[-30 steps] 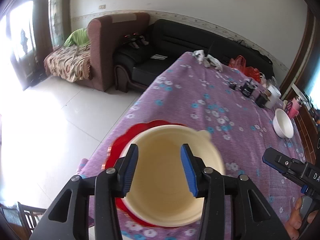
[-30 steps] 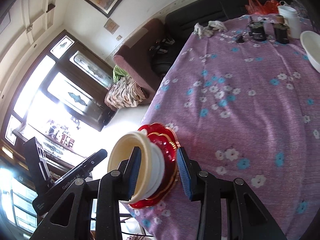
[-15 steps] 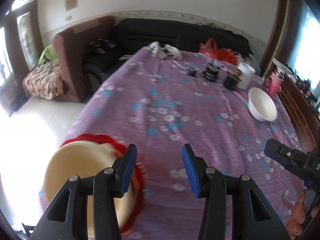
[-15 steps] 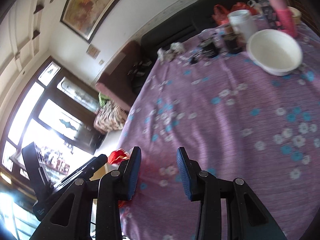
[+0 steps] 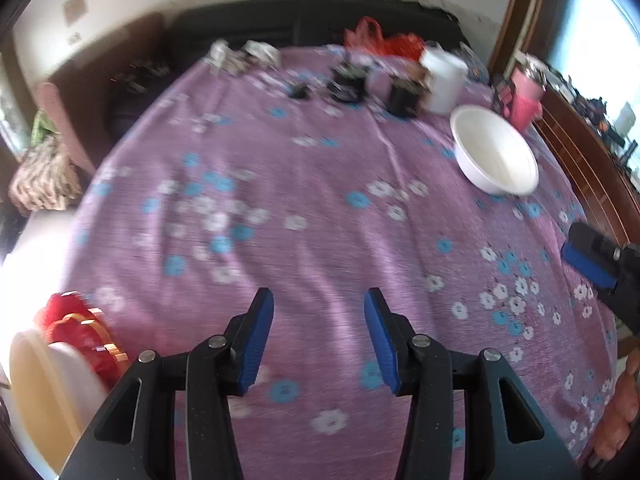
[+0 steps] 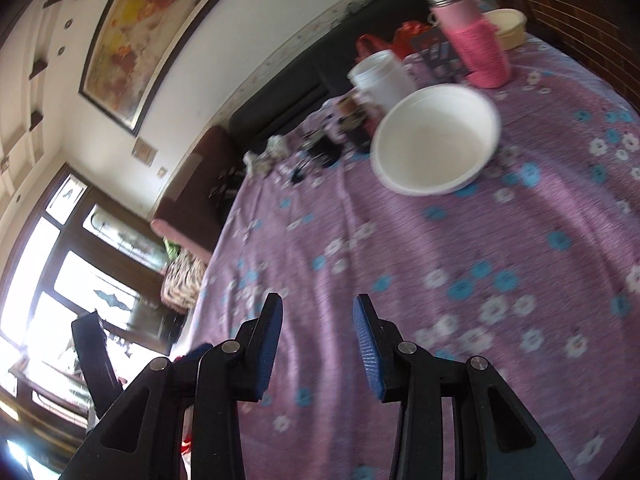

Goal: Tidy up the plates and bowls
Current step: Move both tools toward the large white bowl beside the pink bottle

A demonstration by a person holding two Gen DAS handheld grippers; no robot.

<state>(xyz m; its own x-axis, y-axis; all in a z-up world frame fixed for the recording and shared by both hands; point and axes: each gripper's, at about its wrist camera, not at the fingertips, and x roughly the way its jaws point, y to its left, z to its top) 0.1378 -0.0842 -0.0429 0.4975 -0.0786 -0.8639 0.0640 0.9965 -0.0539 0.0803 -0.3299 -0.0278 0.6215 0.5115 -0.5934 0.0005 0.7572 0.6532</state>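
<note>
Bowls sit far apart: a white bowl (image 5: 496, 158) at two o'clock in the left wrist view, and a cream bowl (image 5: 44, 392) on a red plate (image 5: 82, 330) at the table's edge at eight o'clock. Between them the purple flowered tablecloth (image 5: 320, 220) lies bare and wide. Beyond the white bowl, at twelve to one o'clock, crowd a white mug (image 5: 444, 80), dark jars (image 5: 404, 94) and a pink flask (image 6: 474, 46). Left gripper (image 5: 319, 340) and right gripper (image 6: 318, 348) both hang over bare cloth, jaws apart, gripping nothing.
</note>
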